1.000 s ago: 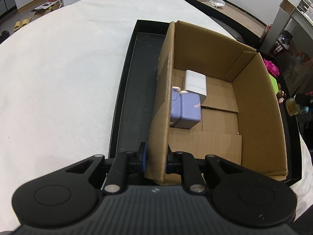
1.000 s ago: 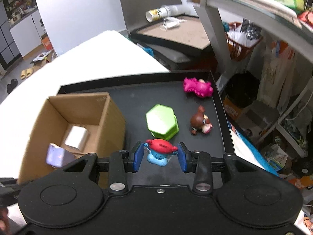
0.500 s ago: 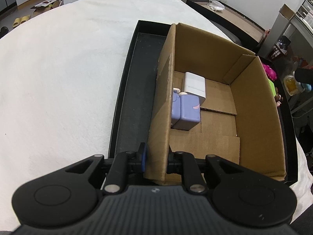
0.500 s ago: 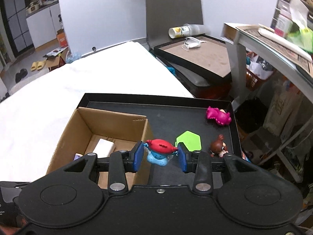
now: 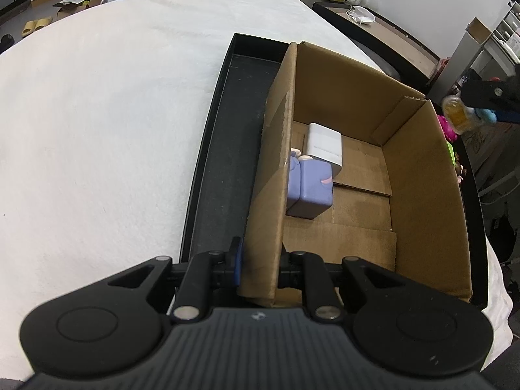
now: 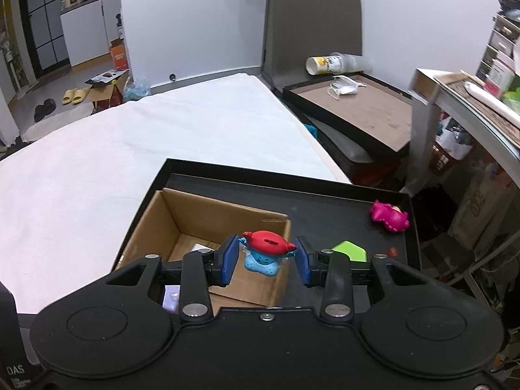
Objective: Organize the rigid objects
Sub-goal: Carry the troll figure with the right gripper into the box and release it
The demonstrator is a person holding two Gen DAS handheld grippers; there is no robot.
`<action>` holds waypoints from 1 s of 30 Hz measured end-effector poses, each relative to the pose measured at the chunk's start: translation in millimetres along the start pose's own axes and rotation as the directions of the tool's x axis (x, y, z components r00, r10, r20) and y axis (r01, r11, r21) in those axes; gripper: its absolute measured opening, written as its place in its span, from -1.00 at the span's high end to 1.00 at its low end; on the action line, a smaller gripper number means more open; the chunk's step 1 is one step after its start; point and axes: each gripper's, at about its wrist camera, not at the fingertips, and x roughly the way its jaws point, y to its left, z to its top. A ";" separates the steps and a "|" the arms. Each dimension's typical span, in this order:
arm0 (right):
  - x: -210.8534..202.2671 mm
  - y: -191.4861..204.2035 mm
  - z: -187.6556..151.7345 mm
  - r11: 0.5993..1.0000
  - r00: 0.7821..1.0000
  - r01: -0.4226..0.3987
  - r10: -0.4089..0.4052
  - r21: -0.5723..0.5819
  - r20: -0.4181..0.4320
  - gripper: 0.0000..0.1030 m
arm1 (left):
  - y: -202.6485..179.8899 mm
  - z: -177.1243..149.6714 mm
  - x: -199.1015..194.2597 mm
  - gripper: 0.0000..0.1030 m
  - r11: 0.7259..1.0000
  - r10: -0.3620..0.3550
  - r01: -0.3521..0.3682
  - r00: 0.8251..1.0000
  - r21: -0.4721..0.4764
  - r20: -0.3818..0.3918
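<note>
My left gripper (image 5: pixel 259 265) is shut on the near left wall of an open cardboard box (image 5: pixel 422 201) that stands in a black tray (image 5: pixel 224 149). A white block (image 5: pixel 323 148) and a purple cube (image 5: pixel 313 191) lie inside the box. My right gripper (image 6: pixel 266 258) is shut on a small blue figure with a red cap (image 6: pixel 265 250), held in the air over the box's (image 6: pixel 208 217) right wall. In the left wrist view the right gripper (image 5: pixel 484 104) shows blurred above the box's far right corner.
On the tray floor (image 6: pixel 325 201) right of the box lie a pink toy (image 6: pixel 388 216) and a green hexagonal piece (image 6: pixel 349 251). A white cloth (image 6: pixel 130 149) covers the table. A second tray (image 6: pixel 357 104) with a cup and a mask stands beyond.
The right gripper has carried the blue figure up and left, from above the green piece to above the box's right wall. The left gripper has kept its hold on the box wall.
</note>
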 end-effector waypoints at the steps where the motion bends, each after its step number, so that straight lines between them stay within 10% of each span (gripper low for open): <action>1: 1.5 3.1 0.6 1.000 1.000 -0.001 0.001 -0.005 -0.002 0.28 | 0.4 -0.1 -0.1 0.67 1.000 -0.003 0.003 1.000 -0.001 0.001; 30: 7.5 -5.8 -10.1 1.000 0.999 0.010 -0.010 -0.009 -0.038 0.02 | 2.5 -0.2 -0.9 0.64 1.000 -0.010 0.010 1.000 -0.008 0.003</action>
